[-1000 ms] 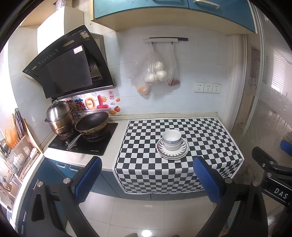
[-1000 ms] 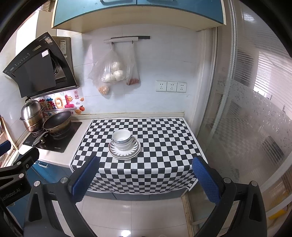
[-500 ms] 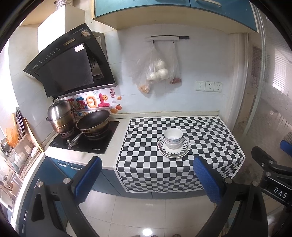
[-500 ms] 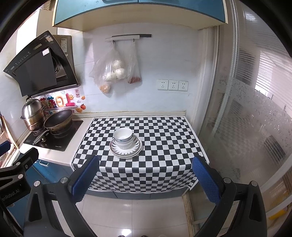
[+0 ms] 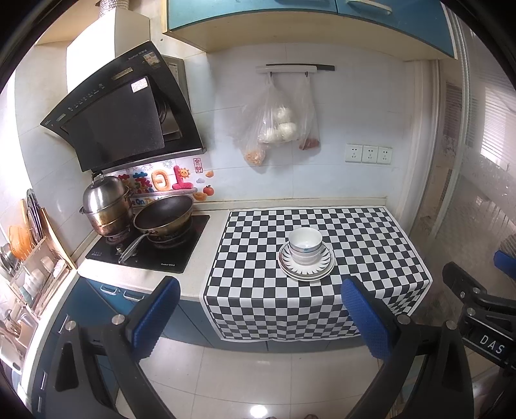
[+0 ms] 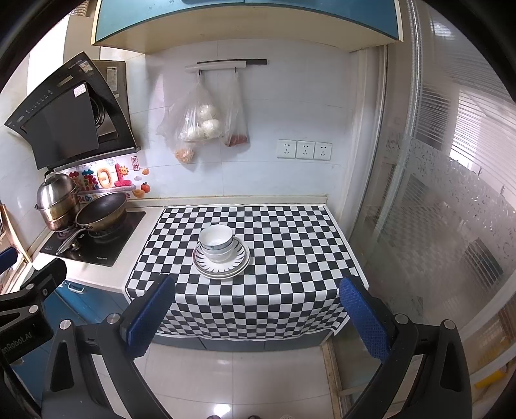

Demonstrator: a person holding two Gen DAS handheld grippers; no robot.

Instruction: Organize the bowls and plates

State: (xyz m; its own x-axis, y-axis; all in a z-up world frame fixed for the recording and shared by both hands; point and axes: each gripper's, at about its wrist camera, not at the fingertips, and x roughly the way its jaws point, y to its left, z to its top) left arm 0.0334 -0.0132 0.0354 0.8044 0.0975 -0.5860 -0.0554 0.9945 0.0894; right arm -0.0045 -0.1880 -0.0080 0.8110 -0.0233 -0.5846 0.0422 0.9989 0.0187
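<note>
Both tongs (image 5: pixel 261 309) (image 6: pixel 258 309) gape, well short of stacked bowls (image 5: pixel 305 246).

A white tiled wall (image 6: pixel 290 106) is seen behind the desk (image 5: pixel 206 254), which is draped with a checkered cloth (image 6: pixel 283 245). Blue cabinets (image 6: pixel 245 16) are mounted overhead; glossy floor tiles (image 6: pixel 232 380) are lit by daylight through a frosted glass partition (image 6: pixel 451 199).

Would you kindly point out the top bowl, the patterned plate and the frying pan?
top bowl (image 6: pixel 215 237), right wrist view, inner wall.
patterned plate (image 6: pixel 239 256), right wrist view, striped rim.
frying pan (image 5: pixel 163 216), left wrist view, dark inside.
</note>
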